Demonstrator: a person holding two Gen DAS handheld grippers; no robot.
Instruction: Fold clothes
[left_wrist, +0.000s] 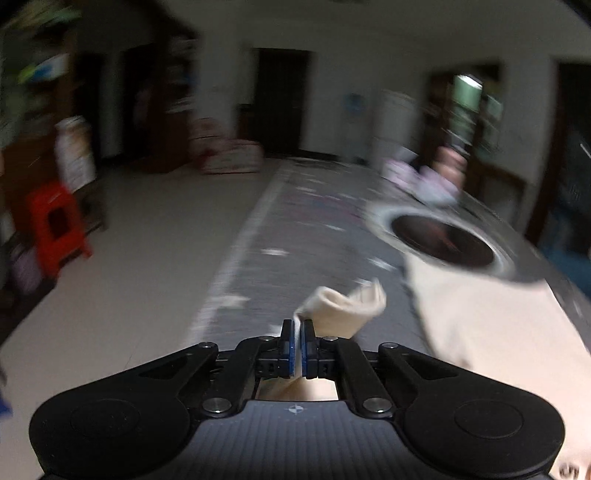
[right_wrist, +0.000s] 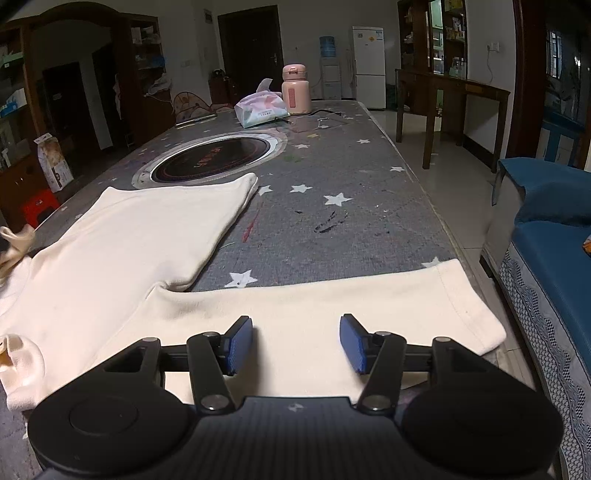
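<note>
Left wrist: left gripper (left_wrist: 297, 345) fingers pinch cream garment (left_wrist: 343, 308); right gripper (right_wrist: 296, 341) fingers gape; no legible writing.

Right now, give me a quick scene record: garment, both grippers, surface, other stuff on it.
garment: cream shirt, spread flat on the table, one sleeve stretched toward the right edge
left gripper: shut on a bunched bit of the cream fabric; view blurred
right gripper: open, over the sleeve, nothing between its pads
table: grey star-print cover, round cooktop set into it
other items: tissue pack, pink bottle at the far end
</note>
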